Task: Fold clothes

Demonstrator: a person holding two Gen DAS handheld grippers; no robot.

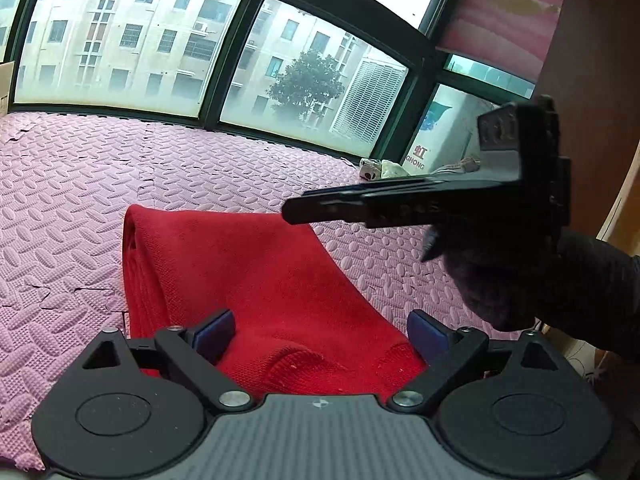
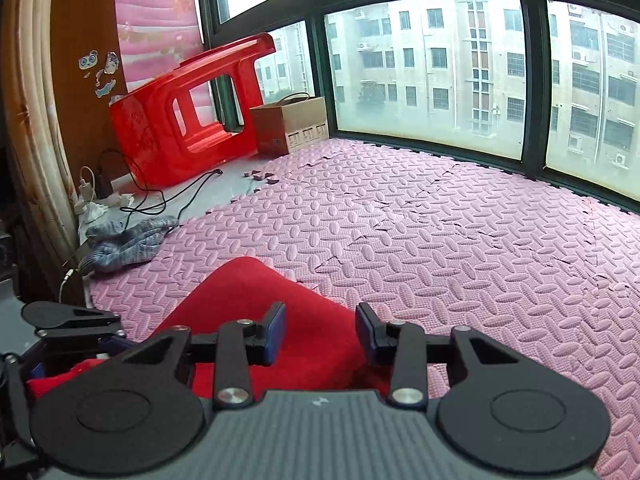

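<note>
A red knitted garment (image 1: 248, 280) lies folded in a long strip on the pink foam mat (image 1: 80, 200). My left gripper (image 1: 320, 336) is open, its blue pads on either side of the near end of the garment, holding nothing. My right gripper (image 2: 320, 334) is open above the same red garment (image 2: 248, 292), holding nothing. In the left wrist view the right gripper (image 1: 292, 210) shows side-on, held by a dark-gloved hand, above the far right edge of the garment. The left gripper (image 2: 72, 320) shows at the lower left of the right wrist view.
A red plastic stool (image 2: 180, 120) lies on its side by a cardboard box (image 2: 292, 124) near the window. Blue-grey knitted socks (image 2: 124, 244), cables and a charger (image 2: 86, 192) lie at the mat's left edge. Small items (image 1: 376, 170) sit at the far right by the window.
</note>
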